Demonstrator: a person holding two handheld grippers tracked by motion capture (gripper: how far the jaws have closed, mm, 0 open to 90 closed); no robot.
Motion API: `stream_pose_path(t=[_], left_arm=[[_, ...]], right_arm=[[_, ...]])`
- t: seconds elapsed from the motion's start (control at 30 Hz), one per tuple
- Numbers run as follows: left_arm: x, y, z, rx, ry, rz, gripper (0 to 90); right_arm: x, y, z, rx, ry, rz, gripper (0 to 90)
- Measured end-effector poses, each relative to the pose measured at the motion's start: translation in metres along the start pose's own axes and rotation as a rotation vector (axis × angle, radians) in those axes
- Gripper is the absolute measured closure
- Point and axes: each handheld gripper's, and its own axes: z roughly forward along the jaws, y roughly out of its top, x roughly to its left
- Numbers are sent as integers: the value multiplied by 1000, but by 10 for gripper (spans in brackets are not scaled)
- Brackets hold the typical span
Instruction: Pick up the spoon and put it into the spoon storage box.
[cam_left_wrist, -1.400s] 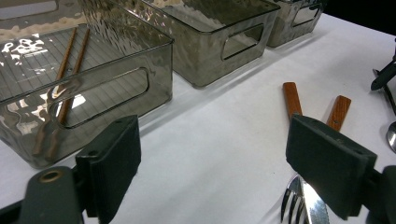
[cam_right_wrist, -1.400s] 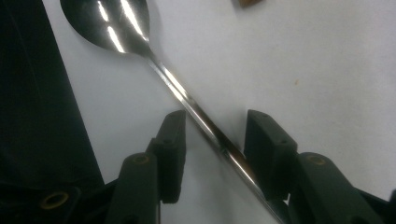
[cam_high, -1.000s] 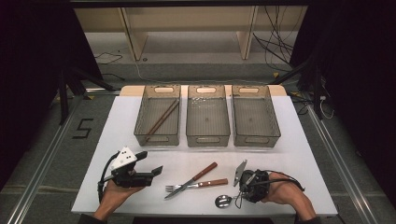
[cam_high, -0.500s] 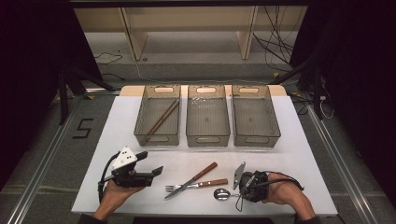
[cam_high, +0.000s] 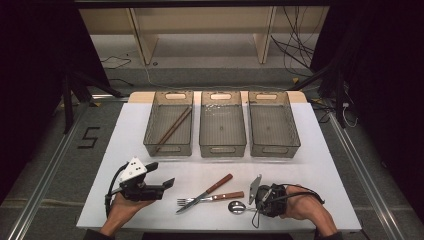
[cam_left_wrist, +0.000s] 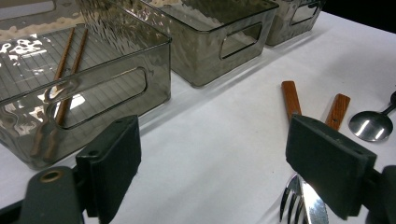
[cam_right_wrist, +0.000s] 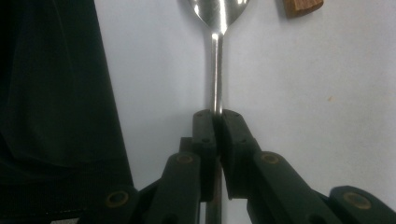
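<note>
A metal spoon lies on the white table near its front edge, bowl pointing left. My right gripper has just been closing, and its pads now press on the spoon's thin handle; it is seen from above at the front right. A wood-handled fork and knife lie crossed just left of the spoon. My left gripper rests in a hand at the front left. It is open with nothing between its pads.
Three clear grey bins stand in a row at the back: left, middle, right. The left bin holds a pair of wooden chopsticks. A dark sleeve lies beside the spoon.
The right gripper's jaws have closed onto the spoon's handle, and the spoon's bowl has shifted slightly toward the fork. The left gripper has stayed where it was.
</note>
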Motion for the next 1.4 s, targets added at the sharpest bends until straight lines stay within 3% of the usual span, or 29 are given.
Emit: stream_pose_path(t=[0.17,0.67,1.0,1.17,1.4], left_arm=[[0,0,0,-1,1,-1,179],[1,0,-2,-15,5,-8,179],[2,1,-3,-26,9,-16,178],[2,1,-3,-28,9,-18,178],[2,1,-3,-34,13,-22,179]], right_arm=[[0,-1,-5,-17,-1,10,854],[-6,-5,-22,-166,-36,85,855],[-21,-9,-30,-314,-110,242,854],[-27,-9,-33,-358,-124,317,854],[-36,-9,-34,-388,-132,367,854]])
